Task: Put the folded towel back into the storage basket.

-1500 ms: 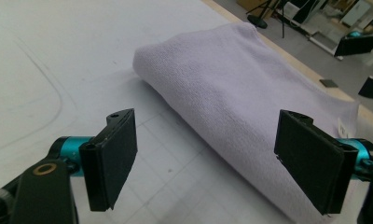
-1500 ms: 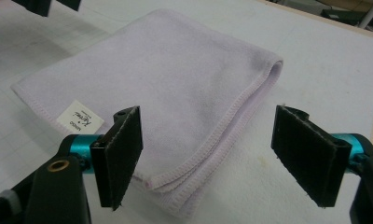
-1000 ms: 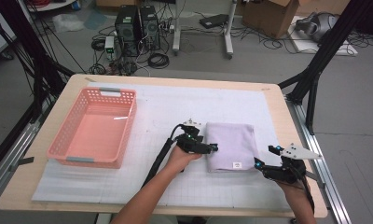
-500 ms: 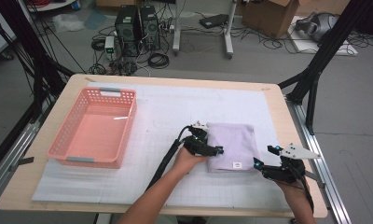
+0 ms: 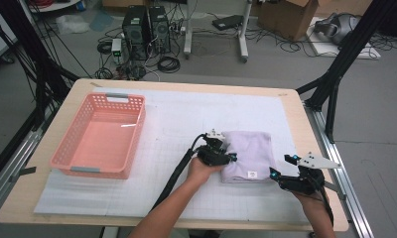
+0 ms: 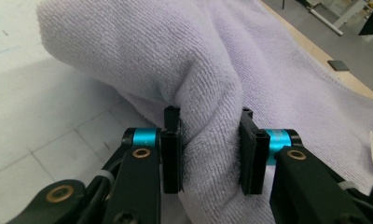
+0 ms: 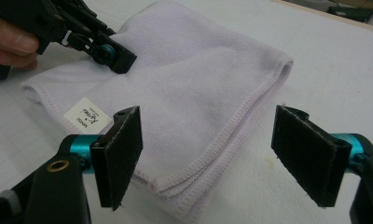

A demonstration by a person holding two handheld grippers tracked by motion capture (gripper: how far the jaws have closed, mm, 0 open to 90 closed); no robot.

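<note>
The folded towel (image 5: 248, 154) at lower centre of the high view is lilac terry cloth, matt and nubbly, with a stitched hem and a white fabric label; the basket (image 5: 100, 137) at left is salmon plastic, perforated, faintly glossy; the table (image 5: 291, 104) shows pale wood at its rim under a white, matt gridded sheet; the left gripper (image 6: 208, 149) is matt black plastic with glossy blue collars and brass rivets.

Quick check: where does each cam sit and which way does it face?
High view: above the table, looking forward and down; forearms, both hand-held grippers.
Left gripper view: rides the left hand-held gripper, pads pinching a towel fold.
Right gripper view: rides the right hand-held gripper, open before the towel corner.
Shared: the towel.
</note>
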